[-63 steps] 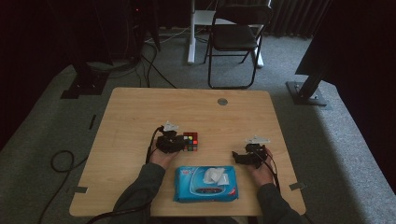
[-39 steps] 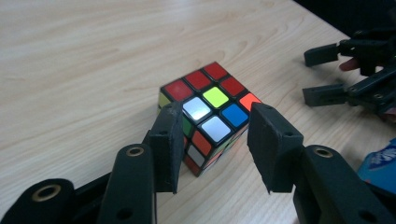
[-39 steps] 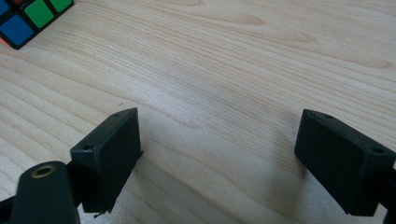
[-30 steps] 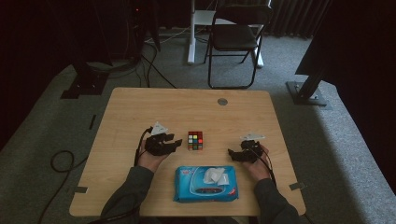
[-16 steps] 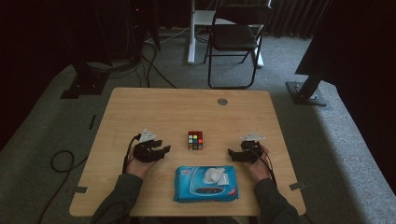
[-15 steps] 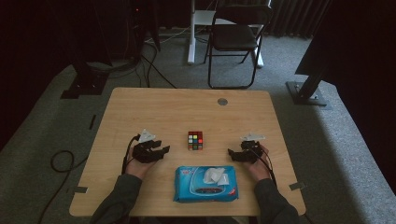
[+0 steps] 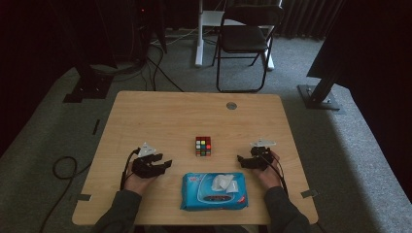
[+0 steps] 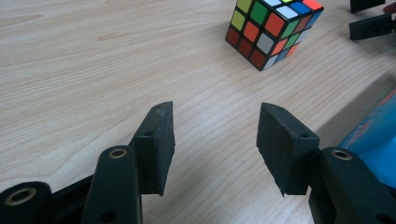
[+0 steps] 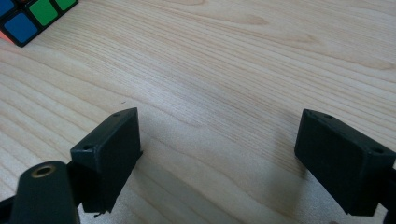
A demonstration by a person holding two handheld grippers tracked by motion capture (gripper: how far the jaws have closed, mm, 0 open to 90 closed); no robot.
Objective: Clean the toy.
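Note:
A scrambled colour cube (image 7: 203,146) (image 8: 273,30) stands alone on the wooden table (image 7: 160,116), a little ahead of centre. My left gripper (image 7: 165,164) (image 8: 215,111) lies low on the table to the cube's left and nearer the front edge. Its jaws have just been opening and stand wide, with only bare wood between them. My right gripper (image 7: 241,160) (image 9: 219,116) rests to the cube's right, open and holding nothing. A corner of the cube (image 9: 32,14) shows at the top left of the right gripper view.
A blue pack of wet wipes (image 7: 214,191) (image 8: 373,135) lies at the front edge between my hands. A round grommet (image 7: 231,105) sits near the far edge. Beyond the table stand a folding chair (image 7: 245,39) and stands with cables on the carpet.
My left gripper has drawn away from the cube, leftward and toward the front edge, and sunk lower. The cube stays where it was left. The right gripper has kept still.

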